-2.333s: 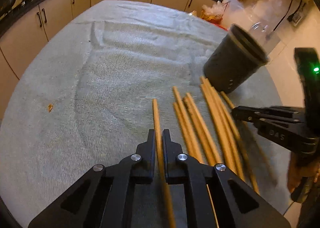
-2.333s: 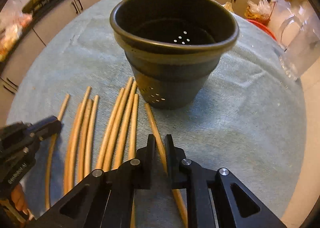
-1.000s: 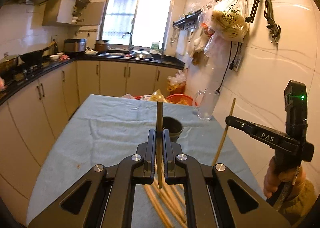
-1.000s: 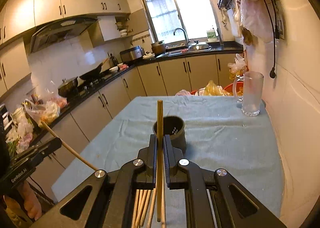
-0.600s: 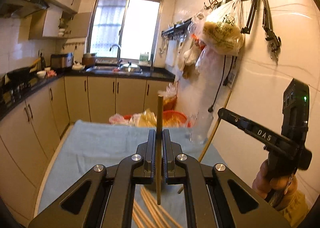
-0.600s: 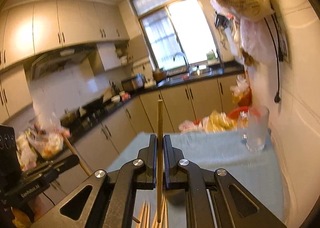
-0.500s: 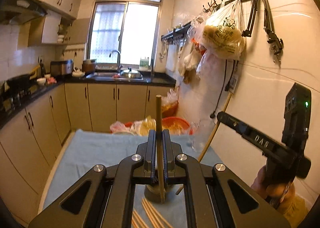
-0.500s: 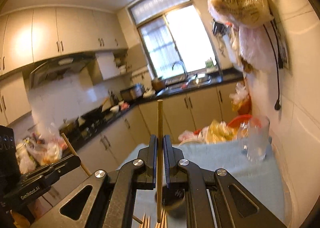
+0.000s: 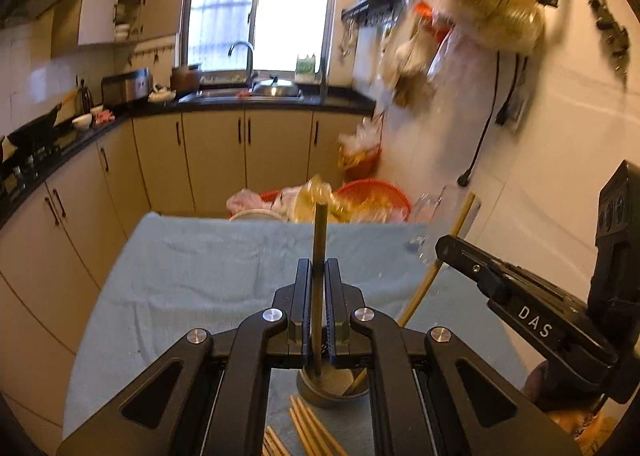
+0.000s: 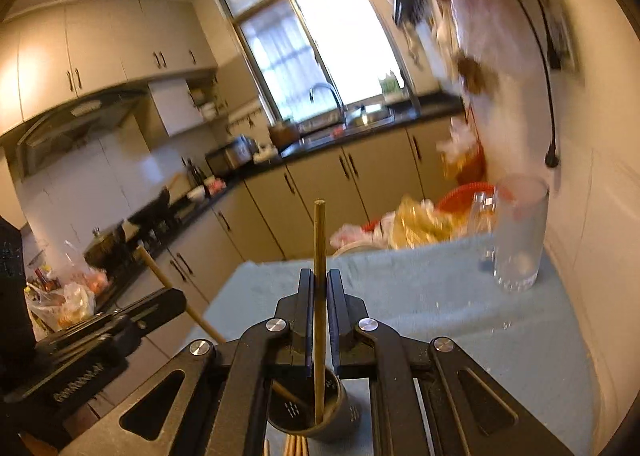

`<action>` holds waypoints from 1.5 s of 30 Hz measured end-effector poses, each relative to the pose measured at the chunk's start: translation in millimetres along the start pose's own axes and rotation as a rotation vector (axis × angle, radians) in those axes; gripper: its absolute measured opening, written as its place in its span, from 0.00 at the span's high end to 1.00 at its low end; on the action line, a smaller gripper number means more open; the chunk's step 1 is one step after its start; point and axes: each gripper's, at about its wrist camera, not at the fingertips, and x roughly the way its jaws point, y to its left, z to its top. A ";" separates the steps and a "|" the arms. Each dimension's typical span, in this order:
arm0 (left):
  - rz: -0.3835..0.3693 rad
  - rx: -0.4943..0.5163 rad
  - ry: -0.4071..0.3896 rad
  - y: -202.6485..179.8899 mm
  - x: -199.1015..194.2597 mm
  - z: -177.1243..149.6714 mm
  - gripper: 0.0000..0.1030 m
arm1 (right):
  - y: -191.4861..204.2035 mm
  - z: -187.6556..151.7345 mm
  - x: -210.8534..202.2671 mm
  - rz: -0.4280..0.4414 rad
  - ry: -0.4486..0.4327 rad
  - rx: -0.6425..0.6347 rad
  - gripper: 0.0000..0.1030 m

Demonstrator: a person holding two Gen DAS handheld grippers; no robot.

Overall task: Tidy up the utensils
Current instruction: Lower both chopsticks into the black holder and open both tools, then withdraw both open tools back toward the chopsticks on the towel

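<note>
My left gripper (image 9: 319, 272) is shut on an upright wooden chopstick (image 9: 319, 256). Its lower end dips into the dark holder cup (image 9: 320, 396) below. My right gripper (image 10: 320, 284) is shut on another upright chopstick (image 10: 319, 256), whose lower end is inside the same cup (image 10: 344, 412). In the left wrist view the right gripper (image 9: 444, 246) shows at the right with its chopstick (image 9: 440, 264) slanting down into the cup. In the right wrist view the left gripper (image 10: 176, 302) shows at the left with its chopstick (image 10: 176, 296). Several loose chopsticks (image 9: 308, 428) lie on the blue-grey cloth (image 9: 200, 276) in front of the cup.
A clear glass mug (image 10: 518, 232) stands at the table's far right by the wall. A red basket (image 9: 372, 195) with plastic bags sits beyond the table's far edge. Kitchen cabinets (image 9: 220, 151) run along the left and back. Bags (image 9: 492, 11) hang on the right wall.
Both grippers have come down and tilted forward over the cup since half a second ago. The lower ends of both chopsticks now reach into the cup. Both jaws stayed shut.
</note>
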 end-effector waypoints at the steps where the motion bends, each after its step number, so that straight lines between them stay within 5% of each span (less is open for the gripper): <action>1: 0.002 -0.002 0.004 1.1 2.2 -1.7 0.94 | -1.2 -2.3 4.0 0.002 0.014 -0.001 0.92; 4: -0.003 -0.003 0.001 4.4 -1.7 -3.8 0.85 | -4.7 -6.6 11.5 0.007 0.039 0.002 0.90; 6: -0.009 -0.007 -0.008 5.3 -5.0 -5.1 0.66 | -6.7 -7.8 14.6 0.019 0.053 0.009 0.77; 7: -0.010 -0.012 -0.026 6.5 -11.4 -6.8 0.57 | -7.2 -8.4 13.1 0.020 0.050 0.015 0.62; 8: -0.008 -0.013 -0.037 8.2 -17.4 -7.0 0.56 | -6.9 -8.8 10.6 0.016 0.042 0.015 0.54; 16: 0.020 -0.029 -0.100 24.7 -84.2 -30.1 0.43 | 7.6 -11.1 -23.6 -0.001 0.050 -0.048 0.43; 22: 0.039 -0.086 -0.065 48.0 -115.4 -67.4 0.40 | 19.0 -30.0 -51.1 -0.049 0.158 -0.157 0.25; 26: 0.053 -0.114 0.009 60.0 -115.0 -105.3 0.40 | 15.3 -61.1 -59.9 -0.103 0.285 -0.233 0.23; 33: 0.051 -0.135 0.197 66.7 -83.0 -178.1 0.40 | -7.0 -142.1 -58.4 -0.128 0.484 -0.245 0.24; 35: 0.030 -0.149 0.266 64.4 -68.4 -197.6 0.40 | -11.2 -166.7 -53.3 -0.106 0.537 -0.234 0.37; 37: 0.007 -0.161 0.311 60.3 -57.8 -210.1 0.41 | -10.0 -183.0 -49.1 -0.088 0.569 -0.222 0.40; 45: 0.025 -0.121 0.405 43.3 -29.9 -232.8 0.70 | -0.9 -216.2 -28.9 -0.115 0.632 -0.266 0.41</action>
